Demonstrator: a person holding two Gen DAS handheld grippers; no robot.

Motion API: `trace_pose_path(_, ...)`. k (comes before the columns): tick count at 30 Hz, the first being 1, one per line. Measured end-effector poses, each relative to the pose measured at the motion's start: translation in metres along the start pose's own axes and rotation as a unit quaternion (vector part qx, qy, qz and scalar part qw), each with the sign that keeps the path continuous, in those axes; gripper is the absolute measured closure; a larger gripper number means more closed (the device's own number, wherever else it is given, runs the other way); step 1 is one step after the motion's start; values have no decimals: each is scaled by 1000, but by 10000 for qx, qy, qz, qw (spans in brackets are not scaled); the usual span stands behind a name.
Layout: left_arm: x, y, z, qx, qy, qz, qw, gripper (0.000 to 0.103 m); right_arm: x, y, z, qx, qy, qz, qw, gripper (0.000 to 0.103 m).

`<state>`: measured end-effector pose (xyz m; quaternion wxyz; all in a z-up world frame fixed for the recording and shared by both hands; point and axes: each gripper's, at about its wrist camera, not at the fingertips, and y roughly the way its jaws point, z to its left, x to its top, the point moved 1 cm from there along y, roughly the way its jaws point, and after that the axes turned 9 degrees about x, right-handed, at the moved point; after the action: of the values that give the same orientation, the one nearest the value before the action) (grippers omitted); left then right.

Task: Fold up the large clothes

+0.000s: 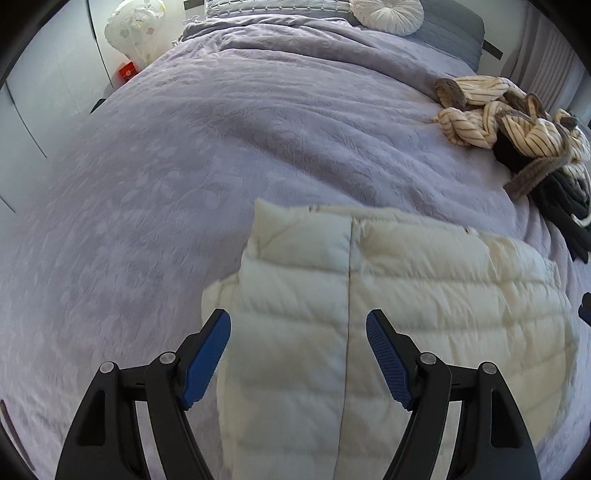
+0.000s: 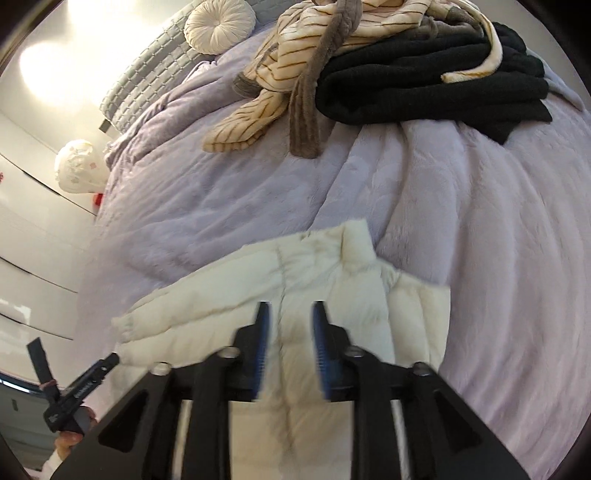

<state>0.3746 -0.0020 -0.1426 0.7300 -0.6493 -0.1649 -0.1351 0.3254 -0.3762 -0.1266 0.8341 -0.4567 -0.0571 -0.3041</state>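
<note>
A cream quilted puffer jacket [image 1: 388, 295] lies flat on the lilac bed cover, front up, zip running down its middle. My left gripper [image 1: 298, 325] is open and empty, hovering over the jacket's left half. In the right wrist view the same jacket [image 2: 314, 288] lies below my right gripper [image 2: 288, 314], which is partly open and empty above the zip line. The collar [image 2: 354, 243] points away from me.
A pile of clothes sits at the bed's far right: a cream striped garment [image 1: 495, 110] and black knitwear [image 2: 436, 81]. A round white cushion [image 1: 388, 14] lies by the headboard. The lilac bed cover [image 1: 221, 166] spreads to the left. The left gripper's handle [image 2: 74, 395] shows at lower left.
</note>
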Motion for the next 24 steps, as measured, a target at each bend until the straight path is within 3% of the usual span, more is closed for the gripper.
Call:
trace_pose_path(13, -57, -34, 8, -71, 172, 341, 9992, 26, -68, -38, 0, 185, 308, 252, 9990, 62)
trace_pose_path(15, -64, -36, 10, -77, 160, 379, 9991, 19, -77, -44, -1, 193, 343, 265, 9989, 60)
trace_pose_path(16, -70, -38, 11, -68, 141, 380, 9992, 7, -82, -48, -1, 195, 361, 268, 9988, 59)
trace_pose_path(17, -73, -40, 13, -63, 118, 369, 9992, 2, -87, -51, -2, 200, 380, 264, 9987, 58)
trace_pose_path(20, -85, -44, 17, -107, 43, 431, 9990, 2, -101, -58, -4, 225, 486, 293, 9981, 57)
trace_pose_path(24, -102, -44, 23, -270, -157, 570, 9979, 1, -122, -60, -10, 358, 733, 379, 9960, 45)
